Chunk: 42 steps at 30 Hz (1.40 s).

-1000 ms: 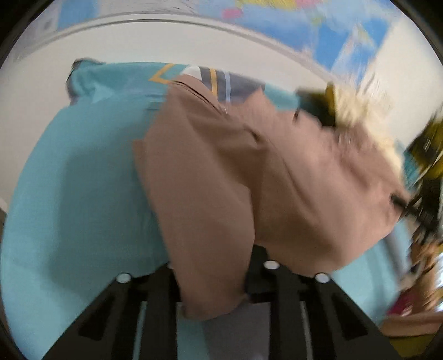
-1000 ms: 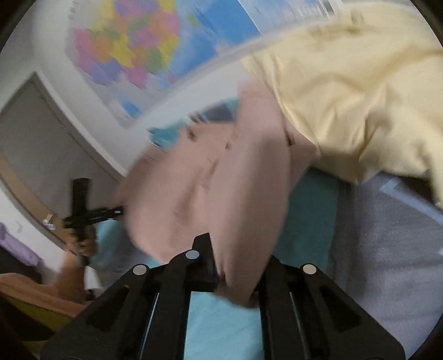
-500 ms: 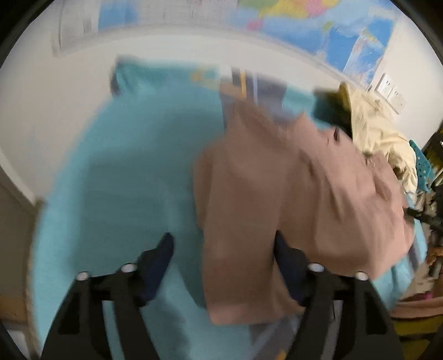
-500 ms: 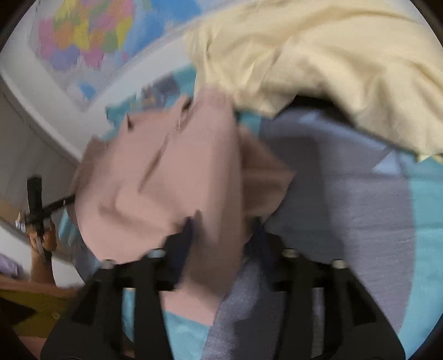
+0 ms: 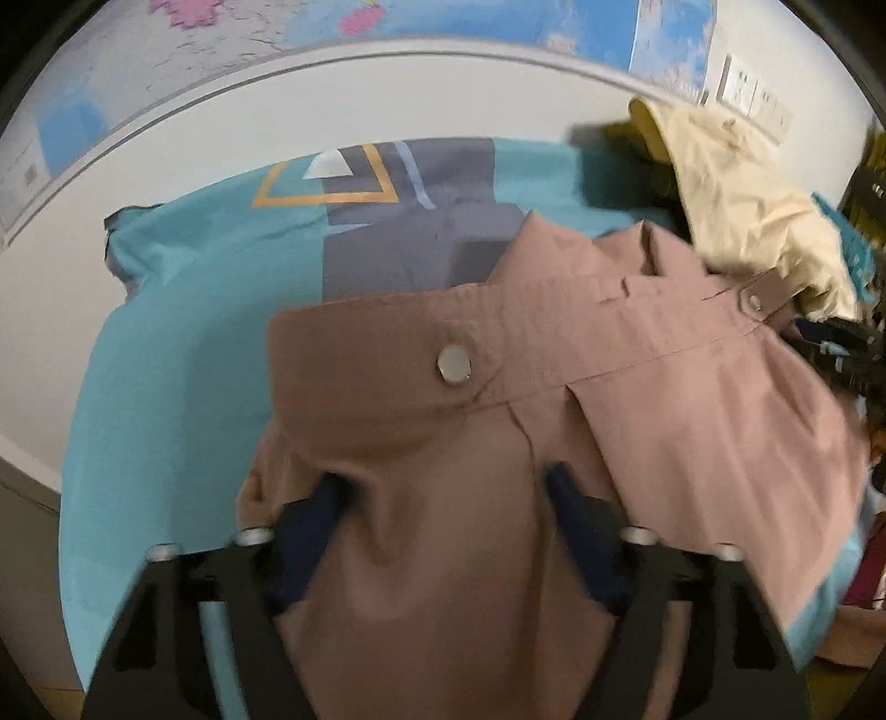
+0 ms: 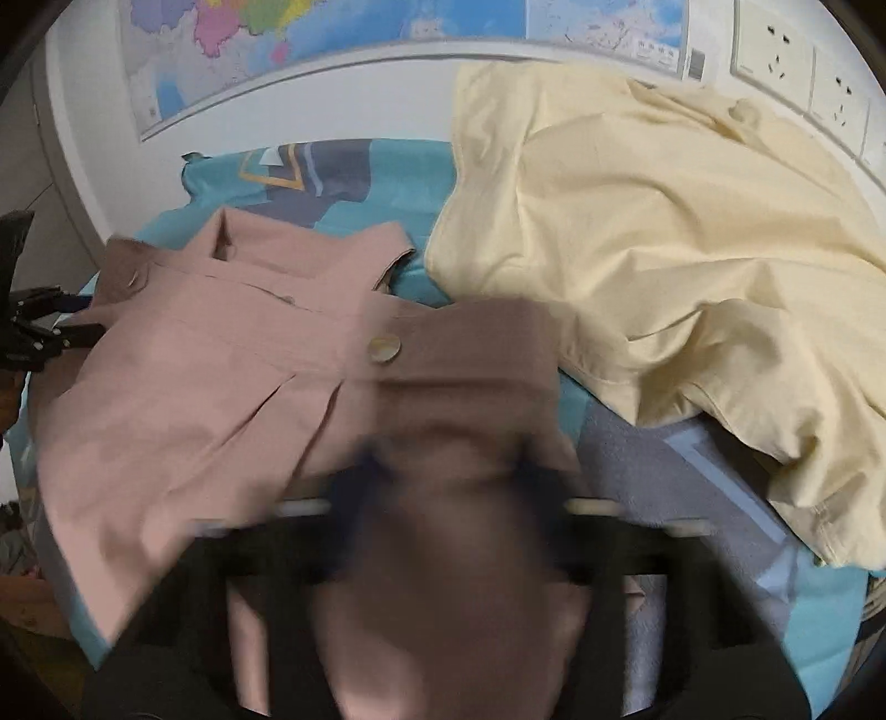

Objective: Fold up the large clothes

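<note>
A dusty-pink garment (image 5: 637,399) with a buttoned waistband lies spread on a teal and grey bed sheet (image 5: 183,354). It also shows in the right wrist view (image 6: 221,354). My left gripper (image 5: 448,487) stands open, its dark blue fingertips (image 5: 326,498) wide apart with pink cloth bunched between them. My right gripper (image 6: 443,471) is blurred; its fingers stand apart with pink cloth draped over and between them. The left gripper's black frame shows at the left edge of the right wrist view (image 6: 33,332).
A pale yellow garment (image 6: 664,249) is heaped on the bed's right side, against the wall. It also shows in the left wrist view (image 5: 753,205). A map poster (image 6: 343,50) and wall sockets (image 6: 775,44) hang behind. The bed sheet (image 6: 637,454) shows grey patches.
Both grippers were shut on the hanging pink garment a second ago. They have opened and the garment has come down flat on the bed, waistband across both views.
</note>
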Tool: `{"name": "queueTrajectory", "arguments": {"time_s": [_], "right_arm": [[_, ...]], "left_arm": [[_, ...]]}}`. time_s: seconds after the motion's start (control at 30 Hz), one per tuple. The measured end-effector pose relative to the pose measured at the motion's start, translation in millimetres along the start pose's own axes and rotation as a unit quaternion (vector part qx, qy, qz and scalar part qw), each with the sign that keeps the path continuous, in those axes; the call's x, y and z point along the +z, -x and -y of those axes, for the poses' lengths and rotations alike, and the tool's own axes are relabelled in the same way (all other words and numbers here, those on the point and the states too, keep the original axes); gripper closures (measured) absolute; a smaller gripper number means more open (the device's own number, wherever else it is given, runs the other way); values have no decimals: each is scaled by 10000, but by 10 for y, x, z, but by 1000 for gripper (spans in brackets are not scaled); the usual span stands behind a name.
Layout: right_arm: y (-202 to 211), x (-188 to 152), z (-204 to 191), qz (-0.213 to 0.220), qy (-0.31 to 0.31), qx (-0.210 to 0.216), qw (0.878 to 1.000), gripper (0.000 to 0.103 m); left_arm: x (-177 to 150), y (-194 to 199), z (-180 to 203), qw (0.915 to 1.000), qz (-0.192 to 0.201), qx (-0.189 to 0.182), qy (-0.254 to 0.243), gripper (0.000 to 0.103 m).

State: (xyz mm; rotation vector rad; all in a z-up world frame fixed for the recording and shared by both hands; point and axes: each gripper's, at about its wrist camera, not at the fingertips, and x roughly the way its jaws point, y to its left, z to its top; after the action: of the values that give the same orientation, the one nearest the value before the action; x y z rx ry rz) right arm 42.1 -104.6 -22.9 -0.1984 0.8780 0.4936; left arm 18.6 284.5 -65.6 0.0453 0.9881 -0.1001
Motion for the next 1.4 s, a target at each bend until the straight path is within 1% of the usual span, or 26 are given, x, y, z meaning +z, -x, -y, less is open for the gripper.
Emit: {"name": "queueTrajectory", "arguments": {"time_s": [0.03, 0.1, 0.13, 0.2, 0.27, 0.3, 0.37, 0.4, 0.43, 0.47, 0.5, 0.53, 0.57, 0.6, 0.63, 0.67, 0.73, 0.77, 0.87, 0.93, 1.0, 1.07, 1.17, 1.23, 1.33, 1.4], "right_arm": [[57, 38, 25, 136, -44, 74, 9999, 97], [221, 136, 124, 459, -323, 244, 9981, 99], [296, 171, 147, 617, -376, 245, 9971, 100], [391, 250, 210, 886, -527, 269, 9943, 101], [374, 322, 230, 1124, -646, 191, 9914, 101], [297, 340, 242, 1052, -640, 182, 9922, 101], [24, 306, 302, 632, -696, 93, 9955, 101], [-148, 268, 346, 325, -761, 173, 9964, 100], [-212, 278, 379, 218, -834, 184, 9961, 98], [-243, 239, 411, 171, -908, 227, 9955, 97], [-222, 216, 422, 161, -901, 298, 9954, 97], [-174, 180, 431, 178, -904, 322, 9952, 92], [-114, 168, 436, 204, -919, 348, 9949, 85], [-38, 156, 434, 254, -916, 385, 9947, 80], [1, 162, 441, 314, -915, 364, 9946, 67], [102, 143, 430, 410, -895, 390, 9944, 61], [274, 93, 378, 583, -822, 391, 9941, 58], [380, 59, 336, 690, -762, 418, 9938, 53], [530, -35, 146, 859, -495, 708, 9926, 51], [484, -99, 26, 756, -270, 806, 9935, 51], [289, -131, -79, 492, -46, 825, 9954, 51], [72, -164, -54, 268, -99, 706, 9971, 52], [-130, -169, 76, 173, -455, 876, 9950, 53], [-104, -146, 114, 185, -594, 934, 9937, 53], [101, -150, 112, 353, -611, 898, 9935, 46], [261, -177, 93, 473, -552, 936, 9930, 45]], "left_arm": [[27, -38, -15, 10000, -2, 8, 35, 64], [113, -70, -58, 9997, 87, 72, 205, 78], [162, -67, -64, 9996, 127, 116, 237, 90], [275, 0, -63, 9988, 314, 298, 243, 94], [388, 91, -103, 9977, 531, 188, 377, 95], [435, 110, -139, 9970, 598, 163, 471, 95], [471, 28, -170, 9973, 515, 196, 484, 90], [471, -28, -163, 9978, 419, 238, 459, 81], [455, -101, -174, 9981, 286, 304, 455, 69], [423, -160, -195, 9983, 207, 320, 439, 63], [395, -170, -198, 9984, 215, 328, 398, 51], [356, -167, -215, 9984, 253, 375, 350, 45], [331, -158, -235, 9983, 265, 368, 369, 43], [302, -128, -279, 9983, 286, 253, 449, 42], [275, -77, -315, 9979, 342, 136, 525, 42], [242, 6, -357, 9973, 445, 51, 581, 42], [186, 141, -376, 9964, 577, 46, 621, 40], [136, 232, -386, 9958, 663, 20, 636, 40], [-1, 389, -324, 9959, 775, -30, 458, 36], [-68, 372, -288, 9967, 726, 36, 352, 36], [-120, 255, -302, 9977, 560, 79, 385, 36], [-133, 154, -363, 9975, 459, 27, 530, 35], [-117, 2, -494, 9957, 341, -60, 857, 31], [-102, -9, -542, 9939, 324, -94, 1045, 30], [-122, 120, -515, 9935, 484, -22, 1034, 31], [-154, 242, -470, 9934, 607, 6, 971, 31]]}}
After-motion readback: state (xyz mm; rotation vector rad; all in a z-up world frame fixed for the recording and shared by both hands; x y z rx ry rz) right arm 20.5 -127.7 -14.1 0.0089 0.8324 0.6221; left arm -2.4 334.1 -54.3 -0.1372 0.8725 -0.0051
